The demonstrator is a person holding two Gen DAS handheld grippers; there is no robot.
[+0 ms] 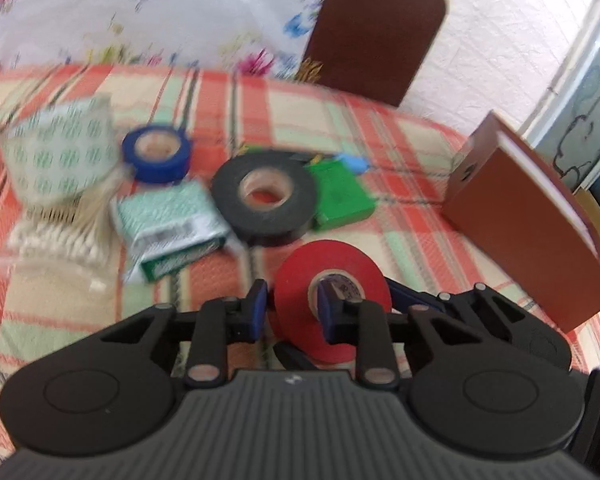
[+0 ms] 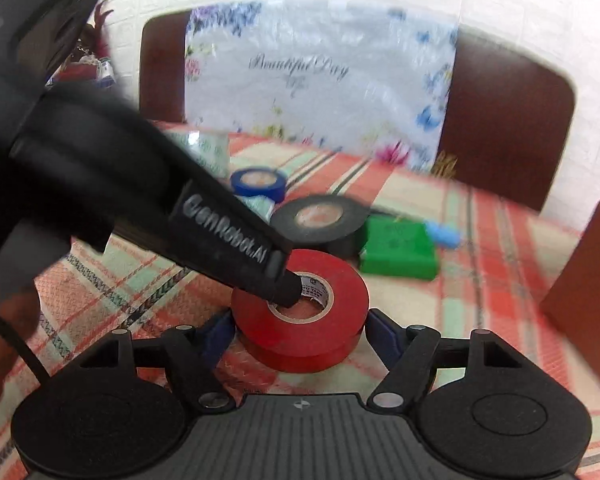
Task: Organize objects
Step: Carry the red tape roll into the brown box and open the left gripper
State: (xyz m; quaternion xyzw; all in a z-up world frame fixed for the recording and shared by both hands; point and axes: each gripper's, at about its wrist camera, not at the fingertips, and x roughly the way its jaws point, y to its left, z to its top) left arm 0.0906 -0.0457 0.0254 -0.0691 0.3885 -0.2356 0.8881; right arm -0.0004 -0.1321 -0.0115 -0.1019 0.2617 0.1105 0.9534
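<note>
A red tape roll [image 1: 332, 300] [image 2: 300, 312] sits on the plaid cloth. My left gripper [image 1: 292, 308] is shut on its wall: one finger is inside the core, the other outside on its left. In the right wrist view the left gripper's finger [image 2: 260, 264] reaches into the roll's core. My right gripper [image 2: 300, 332] is open, its blue pads on either side of the roll. Behind lie a black tape roll [image 1: 264, 196] [image 2: 320, 220], a blue tape roll [image 1: 156, 152] [image 2: 260, 184] and a green box [image 1: 340, 196] [image 2: 400, 248].
A brown notebook [image 1: 532, 224] stands at the right. At the left are a green-patterned tape roll [image 1: 60, 152], a teal packet [image 1: 168, 224] and cotton swabs [image 1: 56, 240]. A floral bag [image 1: 160, 12] and brown chair backs [image 1: 380, 28] stand behind the table.
</note>
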